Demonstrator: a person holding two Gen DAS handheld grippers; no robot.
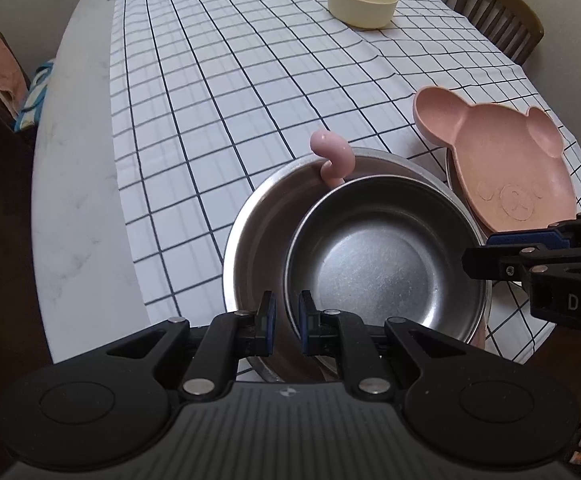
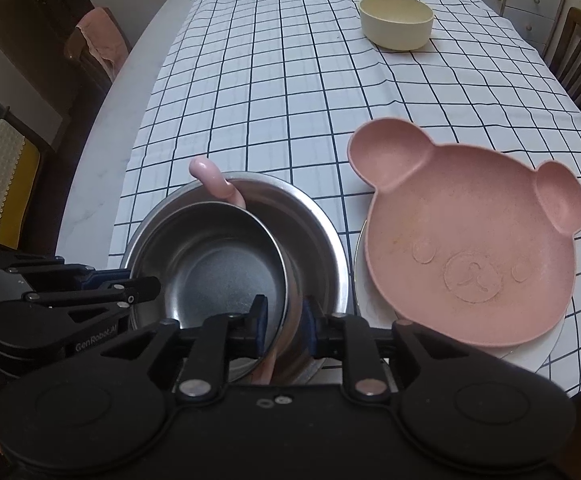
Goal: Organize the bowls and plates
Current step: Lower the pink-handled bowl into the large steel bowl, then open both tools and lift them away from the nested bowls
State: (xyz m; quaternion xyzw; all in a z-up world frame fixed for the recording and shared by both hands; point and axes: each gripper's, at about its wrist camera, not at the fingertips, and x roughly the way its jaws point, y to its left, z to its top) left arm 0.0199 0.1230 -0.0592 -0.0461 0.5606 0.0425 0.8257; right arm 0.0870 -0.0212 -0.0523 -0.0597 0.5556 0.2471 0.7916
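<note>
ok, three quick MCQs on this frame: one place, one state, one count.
1. The pink bear plate sits:
A) inside the cream bowl
B) on a white plate
C) on a chair

2. The smaller steel bowl is:
A) upside down on the cloth
B) stacked on the bear plate
C) nested in the larger steel bowl

3. Steel bowls in view:
A) one
B) two
C) four

Answers:
1 B, a white rim shows beneath the bear plate.
2 C, its rim lies inside the larger bowl's rim.
3 B, only the nested pair is steel.
</note>
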